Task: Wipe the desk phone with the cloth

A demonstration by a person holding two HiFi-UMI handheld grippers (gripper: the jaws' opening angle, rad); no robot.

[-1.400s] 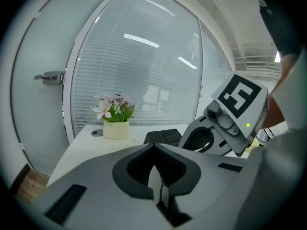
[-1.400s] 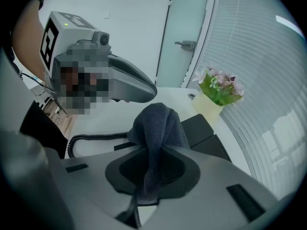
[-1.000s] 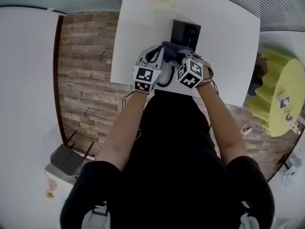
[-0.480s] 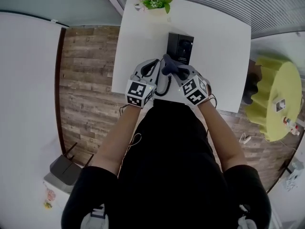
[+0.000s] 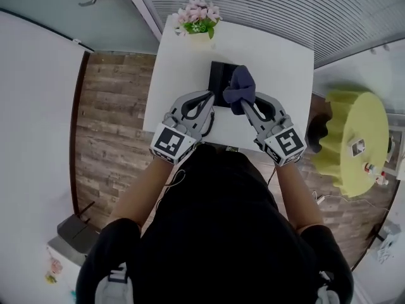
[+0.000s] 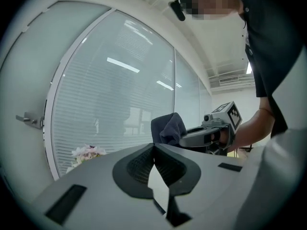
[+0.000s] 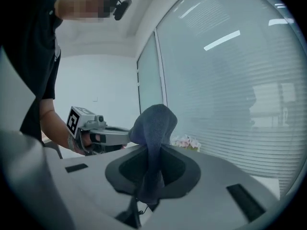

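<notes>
The black desk phone (image 5: 219, 81) sits in the middle of the white table (image 5: 278, 75). A dark blue cloth (image 5: 240, 86) is bunched over the phone's right side, and my right gripper (image 5: 244, 101) is shut on it. In the right gripper view the cloth (image 7: 153, 123) stands up from between the jaws of the right gripper (image 7: 154, 150). My left gripper (image 5: 209, 99) is at the phone's near left corner. Its jaws meet at the tips of the left gripper (image 6: 153, 146) with nothing seen between them. Most of the phone is hidden by the cloth and both grippers.
A pot of pink flowers (image 5: 197, 19) stands at the table's far edge. A yellow round table (image 5: 351, 138) with small items is on the right. Wooden floor (image 5: 114, 106) lies left of the table, with a slatted glass wall (image 7: 249, 80) behind.
Both grippers have moved apart and forward from the table's near edge. The cloth now sits higher, bunched over the phone's right side. The head view has shifted toward the far wall.
</notes>
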